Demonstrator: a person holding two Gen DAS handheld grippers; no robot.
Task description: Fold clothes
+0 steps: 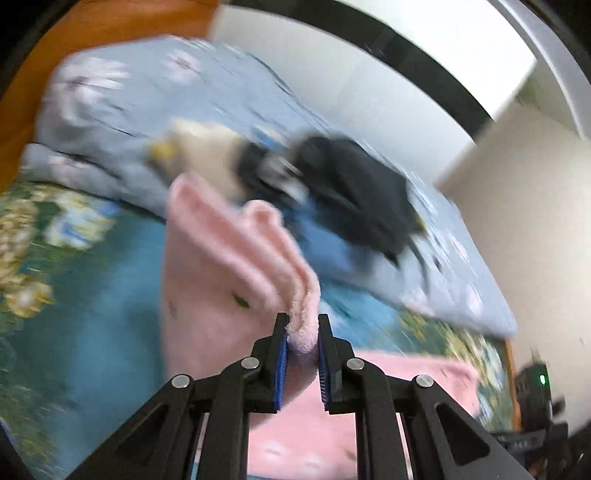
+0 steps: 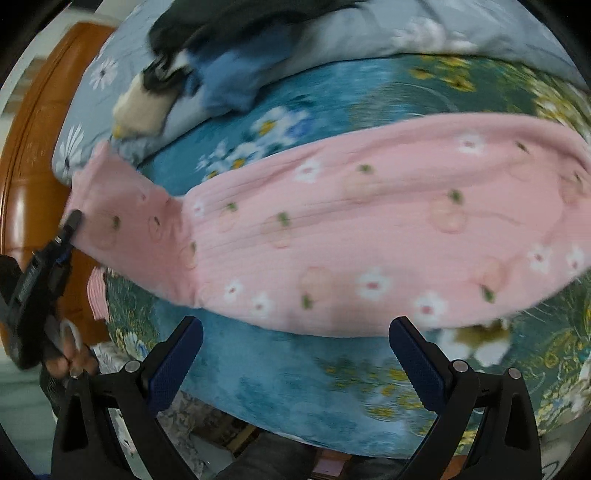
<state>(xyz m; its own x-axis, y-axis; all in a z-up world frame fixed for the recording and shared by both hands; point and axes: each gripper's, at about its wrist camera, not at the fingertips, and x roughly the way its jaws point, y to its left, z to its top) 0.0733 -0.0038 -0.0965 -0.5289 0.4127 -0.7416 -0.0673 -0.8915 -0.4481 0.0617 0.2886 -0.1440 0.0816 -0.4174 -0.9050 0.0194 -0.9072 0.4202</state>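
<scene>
We work over a teal floral bedspread [image 2: 295, 387] beside white walls [image 1: 388, 92]. Our left gripper [image 1: 303, 328] pinches the pink garment [image 2: 351, 229]; only the right view shows it stretched across the bed, our right gripper [image 2: 295, 354] spread wide.

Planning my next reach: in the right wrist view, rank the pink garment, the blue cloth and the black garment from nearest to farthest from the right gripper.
From the right gripper:
1. Pink garment, just ahead, across the bed.
2. Blue cloth, beyond it, upper left.
3. Black garment, at the top, behind the blue cloth.
</scene>
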